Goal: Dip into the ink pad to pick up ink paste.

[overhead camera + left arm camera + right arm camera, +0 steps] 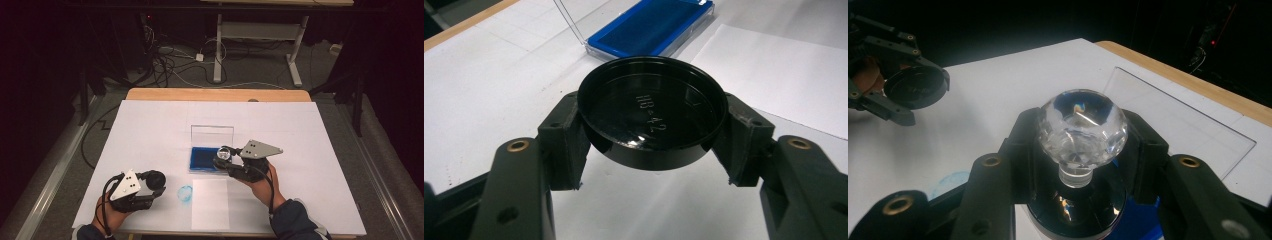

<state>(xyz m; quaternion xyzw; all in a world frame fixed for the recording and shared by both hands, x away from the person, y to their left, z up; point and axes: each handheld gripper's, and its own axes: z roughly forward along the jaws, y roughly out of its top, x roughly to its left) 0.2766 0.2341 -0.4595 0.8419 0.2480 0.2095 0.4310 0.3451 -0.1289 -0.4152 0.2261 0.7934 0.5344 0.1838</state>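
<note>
I see the table covered in white, with a loose white sheet near its front edge, between my two hands. Behind that sheet sits the open clear case, its blue pad flat and its clear lid standing up at the back. A faint blue round stamp mark lies just left of the sheet. My right gripper hovers at the right end of the blue pad, clamped on a stamp with a crystal knob. My left gripper is clamped on a black round cap, well apart at the front left. The left gripper view shows raised lettering inside the cap. The right gripper view shows the faceted knob on its short clear neck above a glossy black body.
</note>
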